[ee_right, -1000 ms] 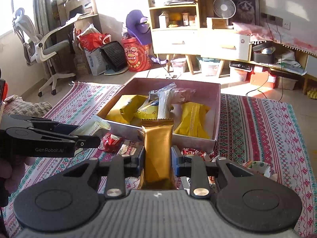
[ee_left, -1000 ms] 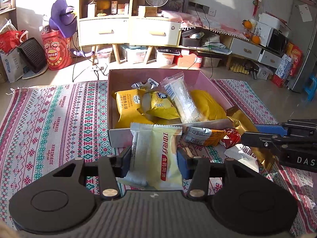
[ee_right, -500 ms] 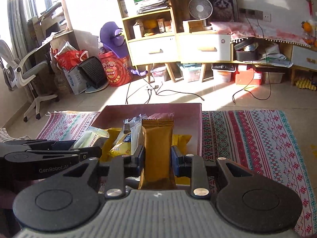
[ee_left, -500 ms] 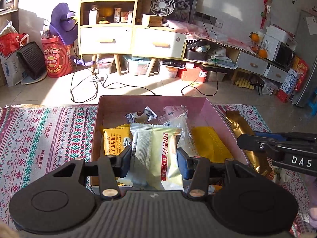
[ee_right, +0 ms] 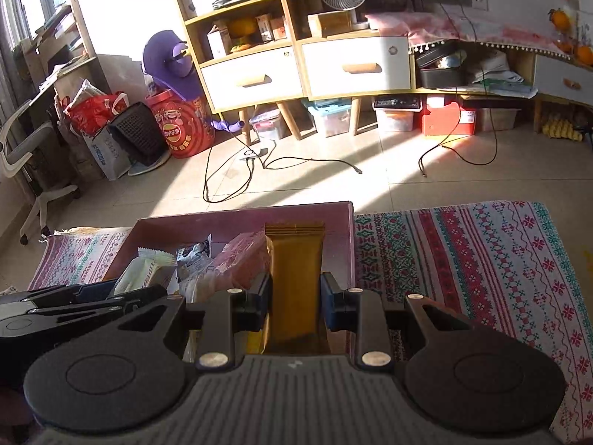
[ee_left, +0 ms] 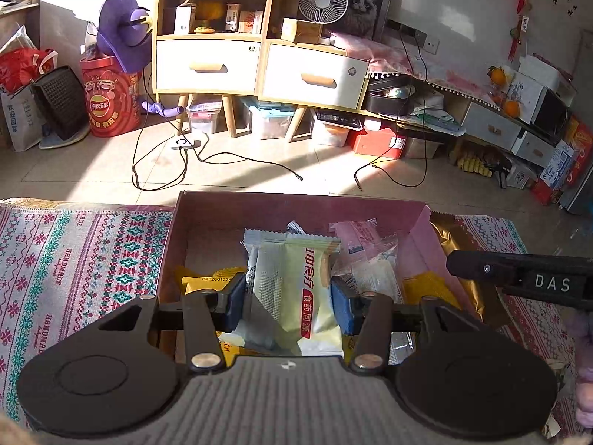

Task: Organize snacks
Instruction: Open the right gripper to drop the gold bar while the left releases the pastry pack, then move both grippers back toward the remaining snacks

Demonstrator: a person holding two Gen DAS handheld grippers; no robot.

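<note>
A tiled floor spreads toward a wooden shelf unit, crossed by loose black cables. On it lies a patterned rug, and on the rug sits a pink cardboard box, open at the top and partly filled with snack packets. The far wall and left wall of the box stand clear of the packets inside; bare box floor shows in the far left corner.

Both grippers tilt downward over the near part of the box, side by side. The left gripper has its jaws clenched on a pale green-and-white snack packet, which stands upright between the pads above the yellow packets in the box. The right gripper has its jaws clamped on a slim gold packet, also upright, near the right wall of the box. In the left wrist view the right gripper's finger reaches in from the right edge, just beside the box's right wall. Open rug lies well clear to the right of the box.
</note>
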